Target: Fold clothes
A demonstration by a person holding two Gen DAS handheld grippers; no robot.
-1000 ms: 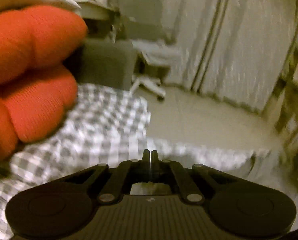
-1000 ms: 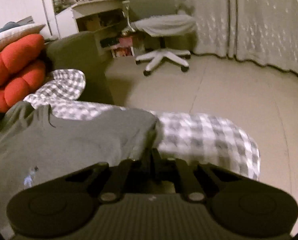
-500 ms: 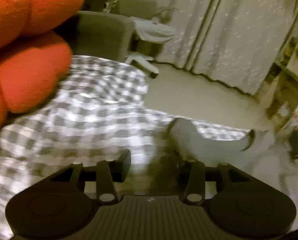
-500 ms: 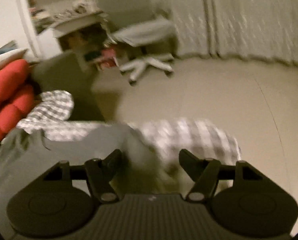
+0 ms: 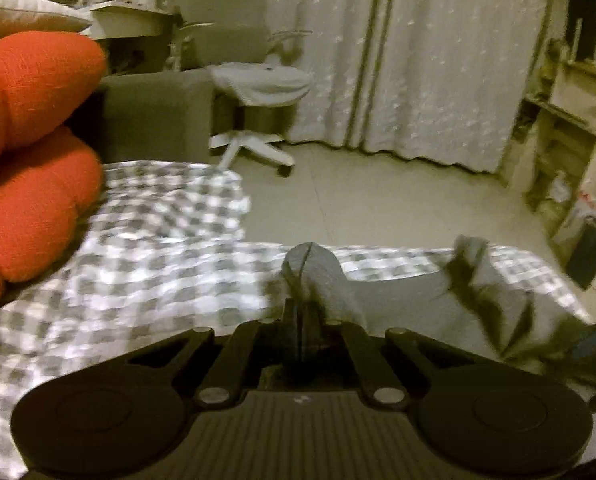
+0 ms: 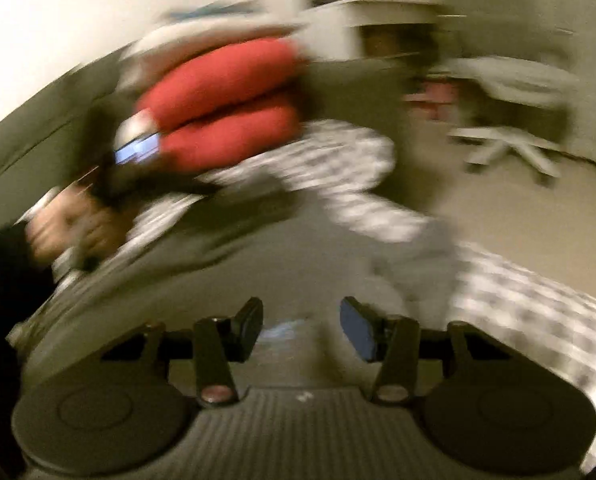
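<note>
A grey garment [image 5: 397,300] lies crumpled on a grey-and-white checked blanket [image 5: 158,240]. My left gripper [image 5: 301,316] is shut on a raised fold of the garment's edge, which sticks up just past the fingertips. The right wrist view is heavily blurred. There my right gripper [image 6: 301,328] hangs over the grey garment [image 6: 258,264] with its jaws apart and closing, and nothing shows pinched between them. At the left of that view, a person's hand [image 6: 70,232] holds the other gripper.
A fat orange cushion [image 5: 34,140] sits at the left on the blanket, against a dark sofa arm [image 5: 158,116]. Beyond are bare floor [image 5: 377,200], a white swivel chair [image 5: 258,88], pale curtains [image 5: 417,60] and cluttered shelves [image 5: 569,120] at the right.
My left jaws opened over the garment's edge, then shut on it. My right gripper let go of the grey garment, opened, and swung left while rolling.
</note>
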